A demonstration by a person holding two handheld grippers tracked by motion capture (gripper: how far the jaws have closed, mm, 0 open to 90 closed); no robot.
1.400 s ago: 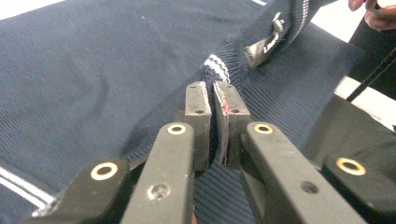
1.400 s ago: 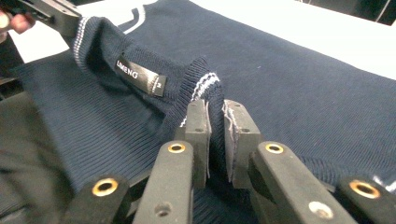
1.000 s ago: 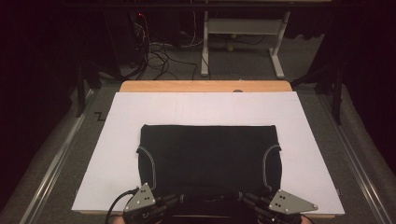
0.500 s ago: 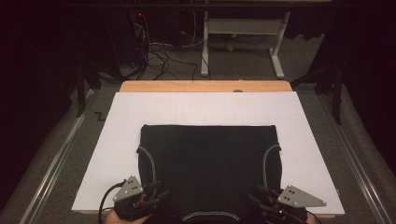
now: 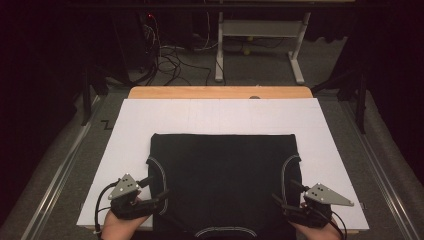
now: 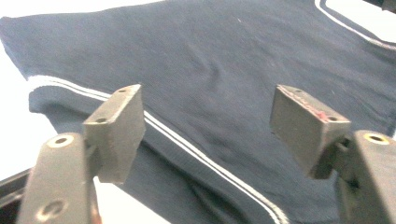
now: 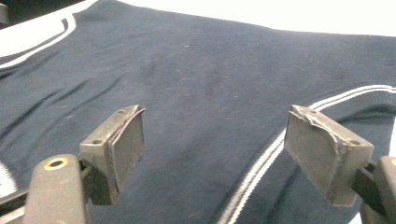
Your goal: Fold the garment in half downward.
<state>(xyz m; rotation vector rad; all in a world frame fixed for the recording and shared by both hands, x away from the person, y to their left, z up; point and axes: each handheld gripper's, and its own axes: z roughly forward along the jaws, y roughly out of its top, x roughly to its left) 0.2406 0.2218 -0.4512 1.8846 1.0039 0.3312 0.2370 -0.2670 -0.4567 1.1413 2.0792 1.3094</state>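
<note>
Opening just now on both sides: left gripper (image 5: 161, 198) jaws apart, nothing between them, dark fabric lying below; right gripper (image 5: 281, 201) jaws likewise spread and empty; compared with second ago, both hands shifted outward from lower centre toward lower left and lower right of high view; navy shirt (image 5: 223, 182) lies flat, mid-frame on white sheet (image 5: 120, 150) over counter (image 5: 220, 92); likely release after fold or smoothing; next grasp probably at side edges.

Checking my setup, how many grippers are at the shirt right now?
2: the left gripper at the dark shirt's near-left edge, the right gripper at its near-right edge.
</note>
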